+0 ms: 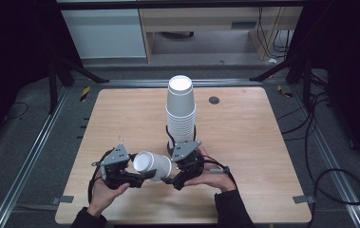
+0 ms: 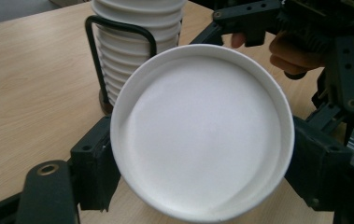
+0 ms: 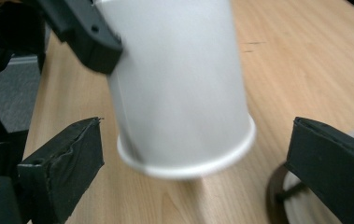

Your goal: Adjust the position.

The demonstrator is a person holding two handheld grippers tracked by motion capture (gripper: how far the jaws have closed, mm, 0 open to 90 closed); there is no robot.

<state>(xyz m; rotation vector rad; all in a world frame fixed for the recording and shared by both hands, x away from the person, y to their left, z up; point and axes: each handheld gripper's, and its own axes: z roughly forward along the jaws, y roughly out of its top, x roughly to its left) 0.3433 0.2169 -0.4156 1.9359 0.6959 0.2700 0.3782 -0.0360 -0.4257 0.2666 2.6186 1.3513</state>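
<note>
High view: single white paper cup held on its side just above the table, lower centre of frame, between the two grippers. Cup base faces left and toward the camera, open rim toward the right.

Left gripper: fingers pinch the cup at its base end. Left gripper view confirms this: the round white base sits centre frame, with a black finger pressed on its left edge and another on its right edge.

Right gripper: sits at the rim end of the cup. In the right gripper view its fingers are spread, one at lower left and one at lower right of frame, with the cup's rolled rim between them and clear of both. No contact seen.

Stack of white paper cups, upside down, stands in a black wire holder at table centre, just above the right gripper in the frame.
</note>
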